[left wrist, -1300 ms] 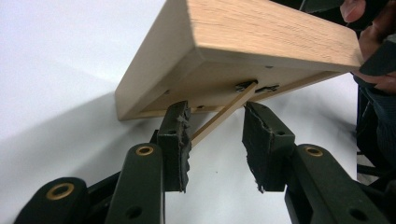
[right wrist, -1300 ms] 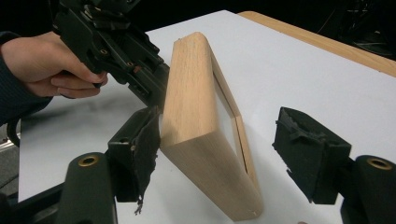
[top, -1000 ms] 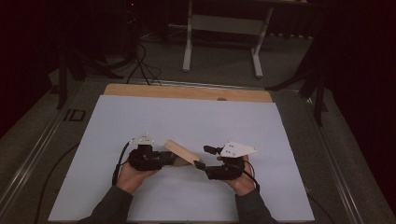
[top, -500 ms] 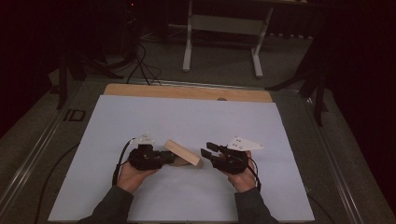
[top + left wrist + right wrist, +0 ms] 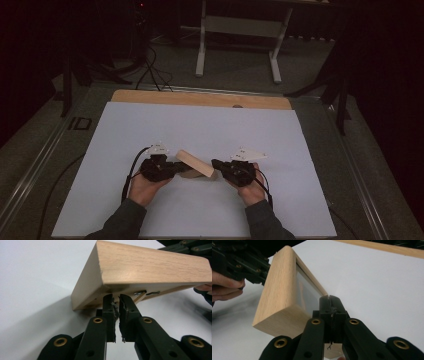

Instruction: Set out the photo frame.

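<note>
While both tongs have just been closing, the pale wooden frame with a glass pane (image 5: 196,164) sits tilted on the white worktop (image 5: 150,125) between them: left tongs (image 5: 116,305) nearly closed at its underside, right tongs (image 5: 330,305) fully closed beside it, gripping nothing.

The high view is dim. The room around the table (image 5: 125,95) is almost black, and the white sheet (image 5: 200,130) is the brightest part, a soft grey-blue. It looks a little grainy and not very sharp. The two gripper views are much brighter, with light from above. The wooden frame (image 5: 150,265) throws a soft grey shadow on the sheet under it. The black jaws up close look a bit blurry.
</note>
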